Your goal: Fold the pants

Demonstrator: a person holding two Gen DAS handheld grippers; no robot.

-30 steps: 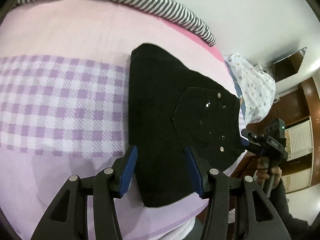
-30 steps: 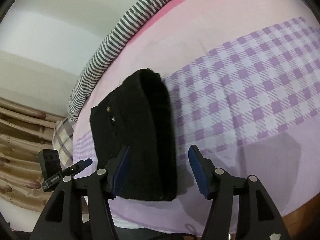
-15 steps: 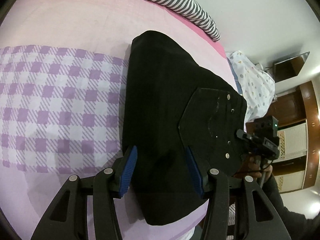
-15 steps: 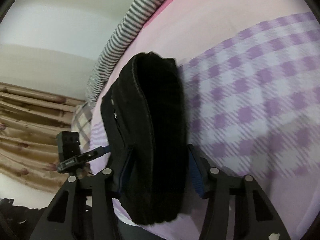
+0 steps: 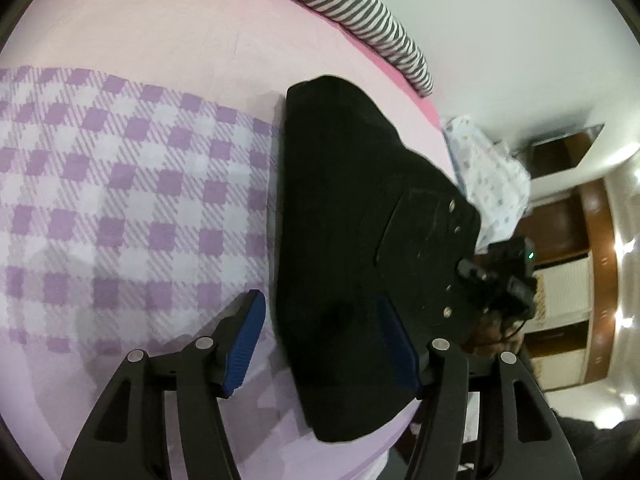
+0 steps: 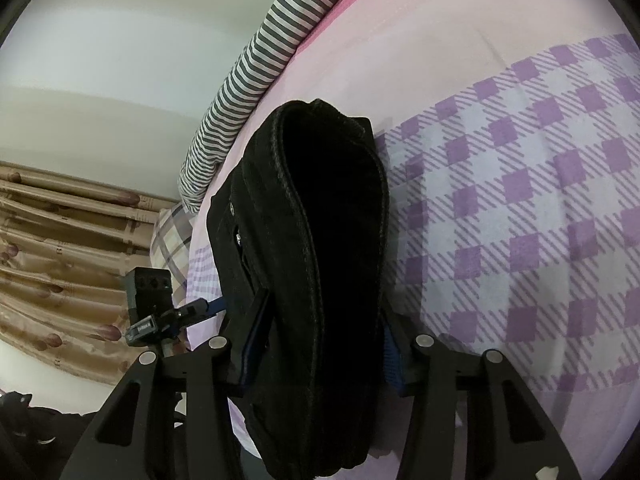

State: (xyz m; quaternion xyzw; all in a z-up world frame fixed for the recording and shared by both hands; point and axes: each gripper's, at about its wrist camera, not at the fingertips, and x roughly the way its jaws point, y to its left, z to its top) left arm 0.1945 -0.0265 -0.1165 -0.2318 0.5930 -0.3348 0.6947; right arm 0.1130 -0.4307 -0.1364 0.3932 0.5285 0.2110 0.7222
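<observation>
One pair of black pants (image 5: 352,248) is lying folded into a thick bundle on the pink and purple-checked bed sheet (image 5: 120,208), near the bed's edge; a rear pocket with several metal studs is facing up. Two grippers are showing. Left gripper (image 5: 320,340) is standing wide open, one finger over the sheet, one over the cloth, holding nothing. Right gripper (image 6: 316,356) is straddling the bundle's end, jaws wide, pads beside the fabric; grip cannot be told.

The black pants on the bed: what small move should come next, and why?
Probably close the right claw on the folded black pants: its pads already straddle the thick near end, still apart. The left claw is open too, one pad over the cloth, one over the bed sheet.
</observation>
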